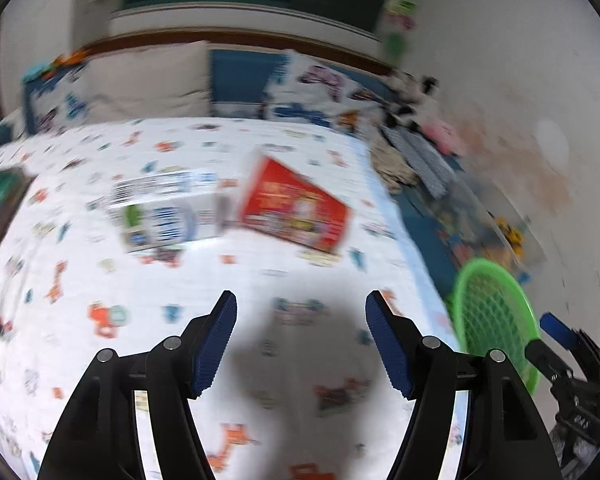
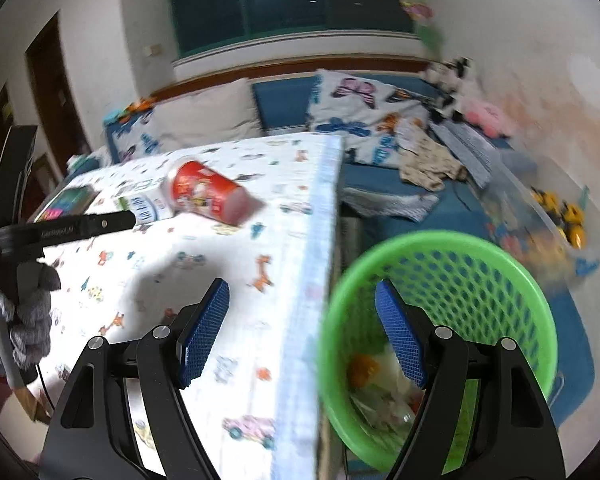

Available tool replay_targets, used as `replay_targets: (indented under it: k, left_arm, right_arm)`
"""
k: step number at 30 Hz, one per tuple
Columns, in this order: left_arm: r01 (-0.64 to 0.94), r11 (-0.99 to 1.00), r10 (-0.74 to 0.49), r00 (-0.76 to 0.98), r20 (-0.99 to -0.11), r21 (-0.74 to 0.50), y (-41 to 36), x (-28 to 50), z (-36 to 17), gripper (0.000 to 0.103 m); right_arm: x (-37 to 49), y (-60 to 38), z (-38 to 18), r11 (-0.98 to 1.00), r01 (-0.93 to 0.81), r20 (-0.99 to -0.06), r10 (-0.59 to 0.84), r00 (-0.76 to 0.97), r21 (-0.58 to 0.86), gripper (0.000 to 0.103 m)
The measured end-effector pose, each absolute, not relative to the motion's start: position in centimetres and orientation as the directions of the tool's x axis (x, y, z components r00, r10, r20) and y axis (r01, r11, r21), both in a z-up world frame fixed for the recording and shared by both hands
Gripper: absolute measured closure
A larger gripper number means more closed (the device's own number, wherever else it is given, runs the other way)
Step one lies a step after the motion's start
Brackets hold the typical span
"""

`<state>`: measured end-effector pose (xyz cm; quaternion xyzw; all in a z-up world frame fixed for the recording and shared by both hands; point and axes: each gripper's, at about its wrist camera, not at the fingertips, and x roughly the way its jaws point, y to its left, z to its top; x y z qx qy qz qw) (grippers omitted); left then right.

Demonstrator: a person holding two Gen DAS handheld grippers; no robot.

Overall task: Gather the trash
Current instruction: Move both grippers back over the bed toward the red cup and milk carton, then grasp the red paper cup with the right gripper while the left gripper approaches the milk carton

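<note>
Since both wrist views are pretty smeared, take the small stuff loosely, but the big picture is clear enough. The left gripper [image 1: 301, 340] is spread fairly wide with nothing between its blue pads, just patterned tablecloth [image 1: 100, 280] and its own shadow underneath. The right gripper [image 2: 302, 330] is also spread wide and empty, sitting right over the table's right edge, so one finger is over the cloth and the other over the green basket [image 2: 500, 280].

That basket stands on the floor tight against the right edge of the table, and it already has some bits at the bottom: something orange and some pale wrappers or paper, can't really tell what. So I'd say part of the job is done.

What's left, as far as I can see: a red cup [image 2: 208, 194] lying on its side toward the far part of the table, and a white carton [image 1: 166, 210] lying just beside it on its left, touching or nearly so. Both are well apart from either gripper. There's also a dark flat thing [image 1: 0, 208] at the far left edge, hard to say if that counts as trash.

My guess is roughly halfway, two obvious pieces still to grab.
</note>
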<state>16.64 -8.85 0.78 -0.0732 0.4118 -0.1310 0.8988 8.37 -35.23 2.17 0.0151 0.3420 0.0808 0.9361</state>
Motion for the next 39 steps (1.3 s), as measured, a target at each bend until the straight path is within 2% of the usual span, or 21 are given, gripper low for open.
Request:
replay_targets:
  k: [9,18,19,27,29,36,39]
  left_arm:
    - [-0.04,0.969,-0.156,0.662,-0.733,-0.242,-1.0,19.0,0.4,0.033]
    - [-0.145,0.965,-0.077,0.644,-0.761,-0.22,3.3,21.4,-1.0,0.033]
    - [-0.15,0.964,-0.072,0.643,-0.763,-0.218,3.7,21.7,-1.1,0.03]
    - [-0.17,0.963,-0.051,0.643,-0.764,-0.207,4.9,23.7,-1.7,0.028]
    - [-0.164,0.964,-0.056,0.642,-0.765,-0.208,5.1,24.4,-1.9,0.024]
    - [-0.069,0.985,-0.078,0.641,-0.764,-0.158,4.0,26.1,-2.6,0.02]
    - [-0.037,0.988,-0.09,0.641,-0.762,-0.148,3.8,26.8,-3.0,0.018]
  right_arm:
    - [14.8,-29.2,2.2,0.945,-0.327,-0.677,0.257,0.689,0.026,0.027]
    - [21.5,-25.0,0.4,0.884,-0.465,-0.742,0.286,0.607,-0.039,0.027]
    - [22.1,-24.7,0.2,0.879,-0.474,-0.747,0.282,0.602,-0.05,0.027]
    - [27.5,-21.8,-1.9,0.812,-0.573,-0.79,0.277,0.547,-0.112,0.024]
    - [28.5,-21.1,-2.3,0.797,-0.592,-0.797,0.28,0.535,-0.118,0.023]
    - [30.6,-18.3,-4.2,0.714,-0.673,-0.824,0.255,0.506,-0.193,0.02]
    - [31.7,-17.7,-4.8,0.702,-0.688,-0.835,0.258,0.486,-0.184,0.019]
